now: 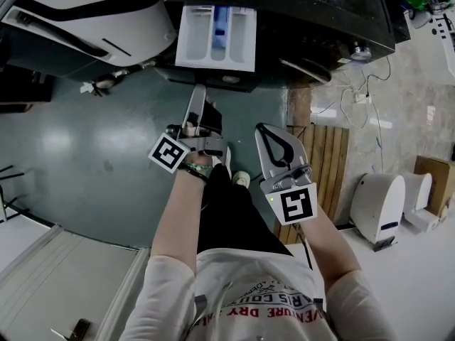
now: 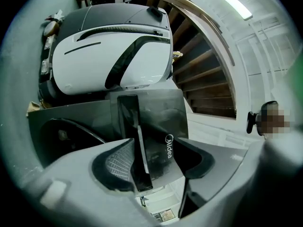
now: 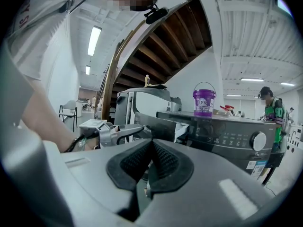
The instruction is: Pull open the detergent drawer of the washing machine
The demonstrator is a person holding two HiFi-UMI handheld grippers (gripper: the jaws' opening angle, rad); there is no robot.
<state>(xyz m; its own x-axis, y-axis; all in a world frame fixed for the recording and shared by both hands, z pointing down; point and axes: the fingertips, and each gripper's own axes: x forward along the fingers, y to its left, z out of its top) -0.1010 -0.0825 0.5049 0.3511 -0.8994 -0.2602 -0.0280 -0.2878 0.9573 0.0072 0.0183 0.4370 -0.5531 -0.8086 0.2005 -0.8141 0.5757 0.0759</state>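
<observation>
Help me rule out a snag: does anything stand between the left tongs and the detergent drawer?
Nothing visible does. The detergent drawer is already pulled out of the washing machine. The left tongs stand open right at it, with its dark front panel between them.

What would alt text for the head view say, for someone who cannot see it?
Seen from above, a white detergent drawer stands pulled out of a dark washing machine. Below it in the picture, the person's left gripper points toward it with jaws apart, and the right gripper beside it is shut.
</observation>
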